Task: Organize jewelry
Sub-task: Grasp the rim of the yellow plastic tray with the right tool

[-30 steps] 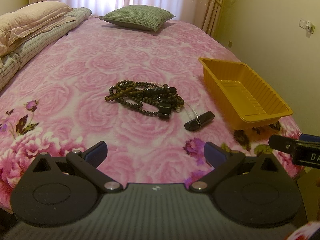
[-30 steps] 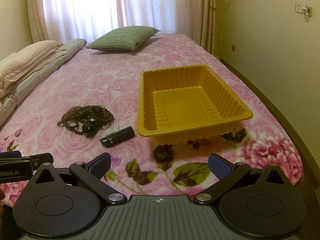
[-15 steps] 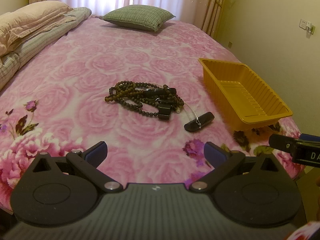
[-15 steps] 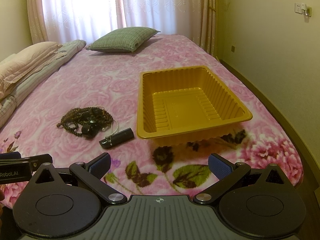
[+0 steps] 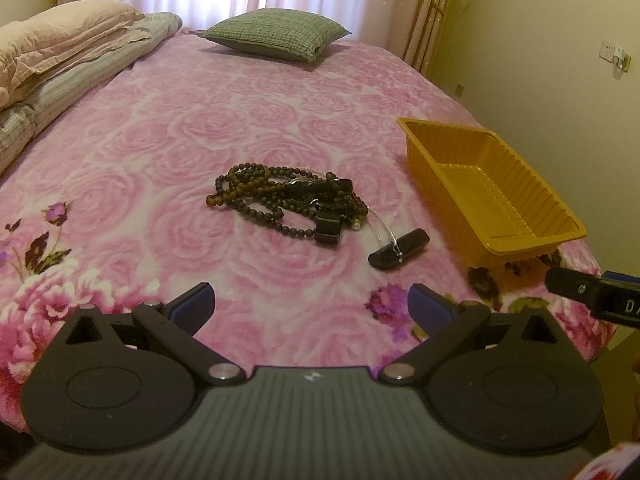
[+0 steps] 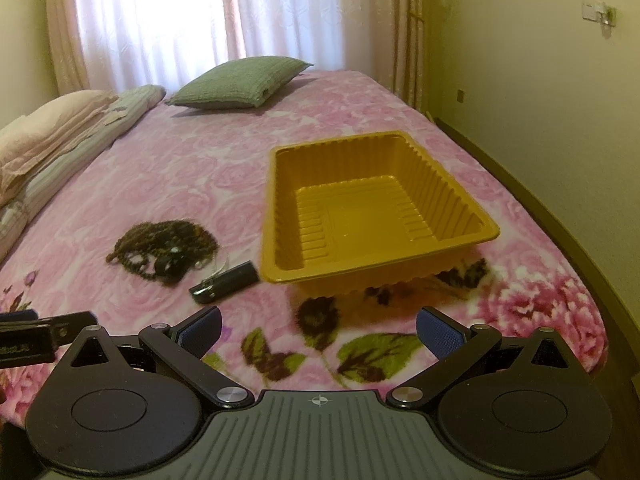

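Note:
A tangled pile of dark bead necklaces [image 5: 280, 202] lies on the pink rose bedspread, with a black bar pendant [image 5: 399, 249] on a clear cord just right of it. An empty yellow tray [image 5: 560, 222] stands to the right. My left gripper [image 5: 312, 308] is open and empty, hovering short of the beads. In the right wrist view the beads [image 6: 160, 246], the pendant [image 6: 224, 282] and the tray [image 6: 280, 216] lie ahead. My right gripper [image 6: 319, 330] is open and empty, short of the tray.
A green pillow [image 5: 276, 34] lies at the far end of the bed. Folded quilts [image 5: 60, 52] are stacked along the left side. The bed's right edge drops to the floor beside a yellow wall [image 6: 540, 100]. The other gripper's body [image 5: 592, 296] shows at the right.
The right gripper has tilted and shifted slightly, with the view a little blurred. The left gripper has barely moved. The jewelry and tray have not moved.

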`<action>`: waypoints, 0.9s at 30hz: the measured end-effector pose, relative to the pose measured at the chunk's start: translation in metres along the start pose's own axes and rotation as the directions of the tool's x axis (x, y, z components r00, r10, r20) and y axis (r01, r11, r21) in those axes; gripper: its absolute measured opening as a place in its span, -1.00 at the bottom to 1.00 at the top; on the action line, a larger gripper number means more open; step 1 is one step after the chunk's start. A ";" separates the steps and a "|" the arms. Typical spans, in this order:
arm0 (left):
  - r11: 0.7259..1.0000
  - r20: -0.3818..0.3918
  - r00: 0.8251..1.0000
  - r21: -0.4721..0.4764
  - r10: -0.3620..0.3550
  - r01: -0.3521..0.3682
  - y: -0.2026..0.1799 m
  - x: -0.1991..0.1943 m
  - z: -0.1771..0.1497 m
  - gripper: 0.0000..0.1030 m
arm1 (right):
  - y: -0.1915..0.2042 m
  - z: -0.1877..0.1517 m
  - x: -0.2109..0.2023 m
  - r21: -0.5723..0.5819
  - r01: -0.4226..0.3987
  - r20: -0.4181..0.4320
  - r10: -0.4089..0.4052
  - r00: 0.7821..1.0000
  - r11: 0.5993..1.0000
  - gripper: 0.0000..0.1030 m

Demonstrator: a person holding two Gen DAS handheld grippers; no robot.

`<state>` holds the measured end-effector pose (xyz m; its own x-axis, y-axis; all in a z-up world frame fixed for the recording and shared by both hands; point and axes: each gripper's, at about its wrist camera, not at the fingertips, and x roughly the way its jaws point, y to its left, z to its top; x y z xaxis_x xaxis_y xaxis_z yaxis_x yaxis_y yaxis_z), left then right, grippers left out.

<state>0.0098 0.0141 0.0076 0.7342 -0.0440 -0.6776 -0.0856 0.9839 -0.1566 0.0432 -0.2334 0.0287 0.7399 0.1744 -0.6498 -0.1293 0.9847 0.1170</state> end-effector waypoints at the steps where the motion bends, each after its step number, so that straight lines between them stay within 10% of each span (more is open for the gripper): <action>1: 1.000 -0.001 1.000 -0.009 -0.005 0.005 0.001 0.002 0.001 0.98 | -0.004 0.001 0.002 0.008 0.007 0.005 -0.007 1.000 1.000 0.99; 16: 0.993 0.015 0.998 -0.097 -0.060 0.061 0.009 0.043 0.018 0.97 | -0.101 0.050 0.046 0.122 0.113 0.135 -0.129 0.982 0.986 0.97; 27: 0.995 0.049 0.996 -0.073 -0.069 0.073 0.008 0.064 0.017 0.97 | -0.159 0.044 0.105 0.283 0.047 0.116 -0.083 0.990 0.958 0.16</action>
<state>0.0676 0.0220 -0.0248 0.7701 -0.1034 -0.6294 -0.0814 0.9628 -0.2577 0.1707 -0.3716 -0.0253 0.8195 0.0908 -0.5658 0.0977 0.9508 0.2941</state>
